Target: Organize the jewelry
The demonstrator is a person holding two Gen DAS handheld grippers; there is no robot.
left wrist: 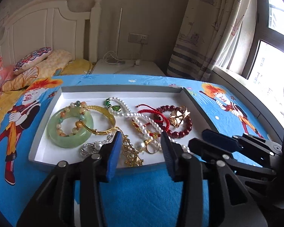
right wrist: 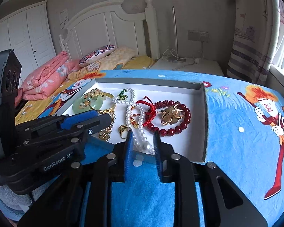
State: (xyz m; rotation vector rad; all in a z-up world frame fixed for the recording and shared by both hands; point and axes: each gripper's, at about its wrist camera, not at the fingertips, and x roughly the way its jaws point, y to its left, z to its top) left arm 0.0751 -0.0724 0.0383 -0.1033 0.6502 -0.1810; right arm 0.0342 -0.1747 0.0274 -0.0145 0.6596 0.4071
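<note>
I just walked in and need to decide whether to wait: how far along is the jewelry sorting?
Nothing looks sorted yet. The pearl necklace, jade bangle, red bead bracelet and gold pieces lie tangled together in the white tray. Nothing is in hand: the left hand-held gripper and right hand-held gripper are open at the tray's near edge. All separating remains.

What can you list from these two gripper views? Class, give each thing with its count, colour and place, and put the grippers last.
tray: one, white inside, grey walls, on the blue cartoon cloth.
jade bangle: one, pale green, tray's left.
beaded bracelet: one, cream, orange and green, lying on the bangle.
gold bangle: one, beside the jade bangle.
pearl necklace: one, white with a green pendant, tray's middle.
red cord bracelet: one, middle.
dark red bead bracelet: one, tray's right.
gold flower piece: one, inside that bracelet.
gold ring: one, front.
left gripper: one, black, blue pads, open above the tray's front.
right gripper: one, same colours, open over the pearls.
</note>
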